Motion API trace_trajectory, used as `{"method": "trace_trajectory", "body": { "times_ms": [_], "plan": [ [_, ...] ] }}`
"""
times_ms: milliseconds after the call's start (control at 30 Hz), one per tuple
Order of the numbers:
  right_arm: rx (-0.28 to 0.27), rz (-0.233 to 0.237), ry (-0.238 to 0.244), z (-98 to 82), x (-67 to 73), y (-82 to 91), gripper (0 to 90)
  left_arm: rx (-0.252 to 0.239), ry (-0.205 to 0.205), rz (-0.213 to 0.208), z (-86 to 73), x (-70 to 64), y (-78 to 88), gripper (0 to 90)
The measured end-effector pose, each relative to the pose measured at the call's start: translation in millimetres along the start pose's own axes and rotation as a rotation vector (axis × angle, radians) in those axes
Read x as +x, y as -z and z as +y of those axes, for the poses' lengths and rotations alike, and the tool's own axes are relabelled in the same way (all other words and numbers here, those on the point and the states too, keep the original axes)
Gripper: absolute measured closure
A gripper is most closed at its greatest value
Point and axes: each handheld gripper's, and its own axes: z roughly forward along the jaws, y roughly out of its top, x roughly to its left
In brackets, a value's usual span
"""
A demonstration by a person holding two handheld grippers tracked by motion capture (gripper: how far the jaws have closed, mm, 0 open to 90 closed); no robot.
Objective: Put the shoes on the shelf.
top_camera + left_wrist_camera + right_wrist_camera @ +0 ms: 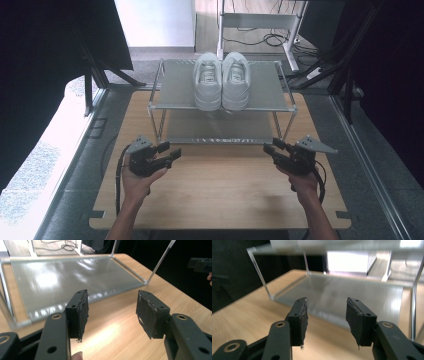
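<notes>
1. Sneakers [221, 80], a white pair, sit side by side and touching on the top shelf of the wire rack [287, 107], well beyond the fingers of both grippers and higher than them.
2. Each shoe's long axis runs from the far side of the bench [220, 195] toward the person; the end nearer the fingers reaches the shelf's front edge. Which end is toe and which is heel is hard to tell from the high view.
3. Left gripper [170, 151] hangs low over the bench in front of the rack's left front leg, its fingers [80, 312] spread wide with nothing between them, only bare wood and the lower shelf [70, 277] ahead.
4. Right gripper [272, 148] mirrors it at the right front leg, its fingers [300, 318] also apart and empty, pointing at the lower shelf.
5. Judging from this, the pair looks placed and let go, and both hands stand clear of the rack: a release or rest step.
6. Any next move on the shoes would call for lifting both grippers to top-shelf height and approaching from the front, one shoe per gripper, closing across the narrow width rather than along the length.
</notes>
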Motion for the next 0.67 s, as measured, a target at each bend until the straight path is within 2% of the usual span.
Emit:
{"method": "trace_trajectory", "body": {
  "times_ms": [67, 100, 167, 200, 267, 333, 500, 600, 667],
  "plan": [
    [0.038, -0.004, -0.023, -14.4, -3.2, -0.1, 51.1, 0.021, 0.021, -0.006, -11.5, 2.5, -0.9, 42.7],
    [0.057, -0.003, -0.032, -22.8, -4.9, -0.3, 50.7, 0.043, 0.014, 0.009, -16.4, 3.5, -1.7, 42.4],
    [0.07, -0.005, -0.041, -34.7, -6.6, 0.0, 50.5, 0.05, 0.018, 0.017, -22.3, 4.8, -1.2, 42.0],
    [0.08, -0.007, -0.039, -38.0, -6.9, -0.2, 49.9, 0.05, 0.029, 0.009, -26.1, 6.0, -1.0, 42.1],
    [0.102, -0.031, 0.003, -43.2, -6.6, 1.3, 49.2, 0.064, 0.03, 0.007, -31.6, 8.0, -2.7, 42.2],
    [0.099, -0.042, 0.019, -46.7, -7.9, 2.3, 49.0, 0.071, 0.031, 0.008, -33.0, 10.1, -6.9, 42.2],
    [0.07, -0.056, 0.001, -48.3, -15.9, 0.8, 47.8, 0.065, 0.023, 0.005, -32.0, 9.3, -11.0, 41.8],
    [0.062, -0.053, 0.018, -48.9, -16.7, 2.9, 46.2, 0.067, 0.038, -0.014, -32.3, 10.8, -12.0, 41.7],
    [0.074, -0.059, 0.037, -50.7, -17.5, 2.9, 45.2, 0.071, 0.037, -0.007, -33.2, 11.7, -13.1, 41.8]
  ]
}}
